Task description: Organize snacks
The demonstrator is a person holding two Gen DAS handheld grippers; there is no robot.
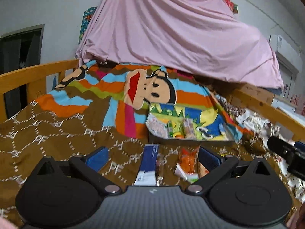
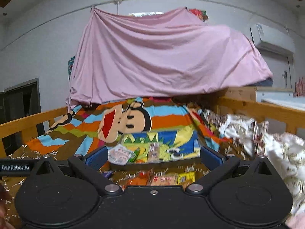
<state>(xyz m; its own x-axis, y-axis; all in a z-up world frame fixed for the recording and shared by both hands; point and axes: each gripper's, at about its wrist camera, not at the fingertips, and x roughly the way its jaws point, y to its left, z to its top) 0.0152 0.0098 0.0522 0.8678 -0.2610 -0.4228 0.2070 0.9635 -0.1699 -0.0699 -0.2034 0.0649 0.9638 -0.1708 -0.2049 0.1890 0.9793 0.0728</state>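
Both the left gripper (image 1: 152,156) and the right gripper (image 2: 152,155) hang with fingers spread wide and nothing between them, low in their frames over a brown quilt (image 1: 57,133). In the left view a blue packet (image 1: 147,162) and an orange packet (image 1: 187,161) lie loose on the quilt at lower centre. Just above them, right of centre, a shallow tray (image 1: 190,140) holds a few blurred snacks (image 1: 171,127).

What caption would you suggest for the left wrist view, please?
Open left gripper hovers over loose snack packets before a partly filled tray on the bed.
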